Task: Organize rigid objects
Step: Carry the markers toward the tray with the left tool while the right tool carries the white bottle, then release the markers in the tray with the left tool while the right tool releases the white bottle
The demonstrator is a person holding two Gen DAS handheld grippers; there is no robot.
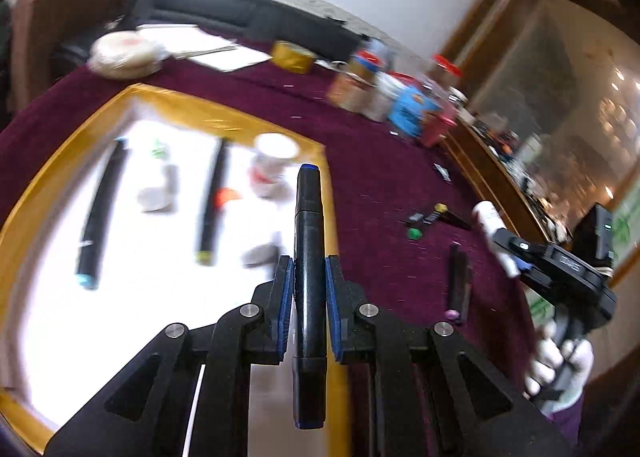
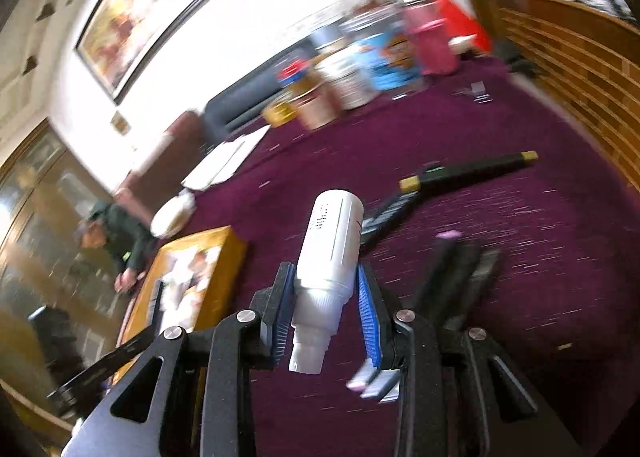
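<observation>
dark maroon felt-like tablecloth [image 1: 380,161] covering the table, on which everything else stands or lies. shallow yellow-rimmed tray with a white floor [image 1: 52,177], lying to the left of both grippers; it holds two long black marker pens [image 1: 100,213] laid roughly parallel, their long axes running away from the camera, plus a few small blurred white and grey items that cannot be identified. cluster of coloured jars and cans [image 2: 360,61] at the far edge of the cloth, well apart from the work.

left gripper [image 1: 308,297]: jaws clenched on a black marker pen with blue end caps [image 1: 307,241], its long axis lying along the fingers and pointing forward. the pen hangs just over the tray's right rim, so the tray floor lies forward and to the left; this is the nearer gripper to the tray, and a short leftward carry would likely place the pen parallel to the two already there. the rim itself is the only obstruction in that path.

right gripper [image 2: 326,309]: jaws clamped on a white plastic cylindrical bottle [image 2: 332,249], axis also forward, held above bare cloth with the tray well off to its left. loose black marker pens [image 2: 460,173] lie on the cloth ahead and to the right, not yet gathered; a small green bead-like object [image 1: 414,233] lies near them.
</observation>
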